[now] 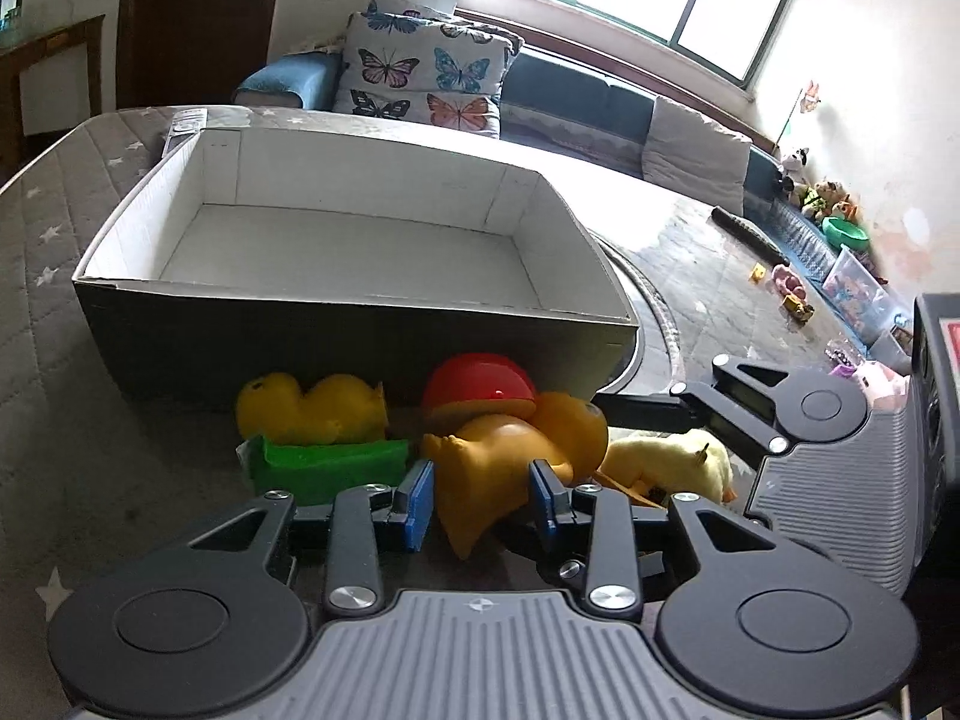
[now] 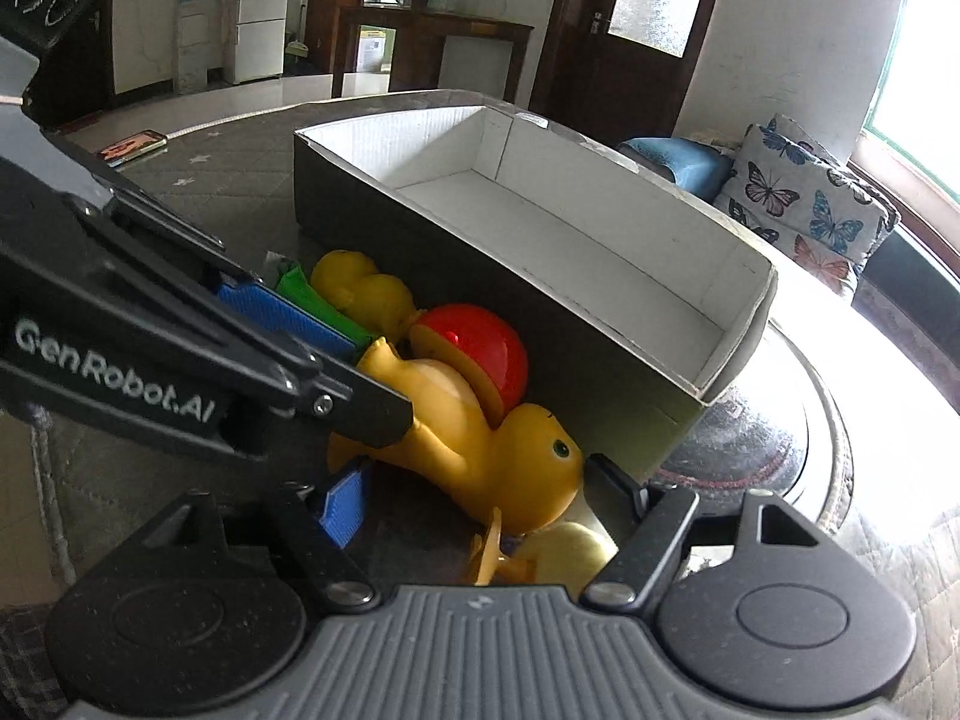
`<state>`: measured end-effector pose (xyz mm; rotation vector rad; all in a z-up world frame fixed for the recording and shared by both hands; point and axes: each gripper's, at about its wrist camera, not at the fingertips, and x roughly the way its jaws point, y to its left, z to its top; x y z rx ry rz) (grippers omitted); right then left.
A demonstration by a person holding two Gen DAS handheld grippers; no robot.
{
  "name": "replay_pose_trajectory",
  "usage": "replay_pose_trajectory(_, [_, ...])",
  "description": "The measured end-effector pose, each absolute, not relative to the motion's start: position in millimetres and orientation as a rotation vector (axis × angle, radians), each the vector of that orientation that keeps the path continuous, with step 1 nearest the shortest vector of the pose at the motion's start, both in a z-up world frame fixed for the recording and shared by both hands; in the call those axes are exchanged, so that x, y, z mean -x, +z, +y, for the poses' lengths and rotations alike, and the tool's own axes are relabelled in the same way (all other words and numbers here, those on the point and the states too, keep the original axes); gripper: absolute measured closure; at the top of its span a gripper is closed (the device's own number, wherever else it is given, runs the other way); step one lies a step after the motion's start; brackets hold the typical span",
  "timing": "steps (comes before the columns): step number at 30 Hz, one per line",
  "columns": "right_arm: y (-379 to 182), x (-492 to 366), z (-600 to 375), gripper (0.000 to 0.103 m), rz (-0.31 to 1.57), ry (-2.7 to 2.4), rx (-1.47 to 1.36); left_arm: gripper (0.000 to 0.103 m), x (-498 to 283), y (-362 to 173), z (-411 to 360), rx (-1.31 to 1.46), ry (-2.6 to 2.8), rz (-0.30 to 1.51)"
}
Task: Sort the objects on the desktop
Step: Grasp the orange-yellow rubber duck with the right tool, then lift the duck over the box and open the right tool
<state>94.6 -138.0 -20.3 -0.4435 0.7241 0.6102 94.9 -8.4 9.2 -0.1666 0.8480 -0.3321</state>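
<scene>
Orange duck (image 1: 498,456) — left gripper (image 1: 480,495) jaws astride

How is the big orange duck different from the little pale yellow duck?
The orange duck is deep orange and looks smooth and shiny; the pale yellow duck is light yellow and looks softer. The orange duck is clearly bigger. The orange duck lies on its side between the fingers of the left tool; the pale yellow duck lies just outside them, closer to the right tool. Both are toy ducks lying on the table in front of the empty box.
</scene>
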Motion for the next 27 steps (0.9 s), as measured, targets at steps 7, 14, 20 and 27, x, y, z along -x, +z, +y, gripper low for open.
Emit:
replay_pose_trajectory(7, [-23,-94,-134,0.026,0.716,0.581,0.449,0.065,-100,5,0,0.223,-0.363,0.855])
replay_pose_trajectory(14, [-20,-87,-136,0.039,0.7,0.554,0.438,0.072,-91,5,1,0.219,-0.367,0.844])
replay_pose_trajectory(20, [-16,-72,-139,0.042,0.675,0.548,0.409,0.072,-76,12,3,0.203,-0.375,0.816])
replay_pose_trajectory(27, [9,-55,-142,0.044,0.592,0.532,0.384,0.072,-64,39,7,0.201,-0.381,0.739])
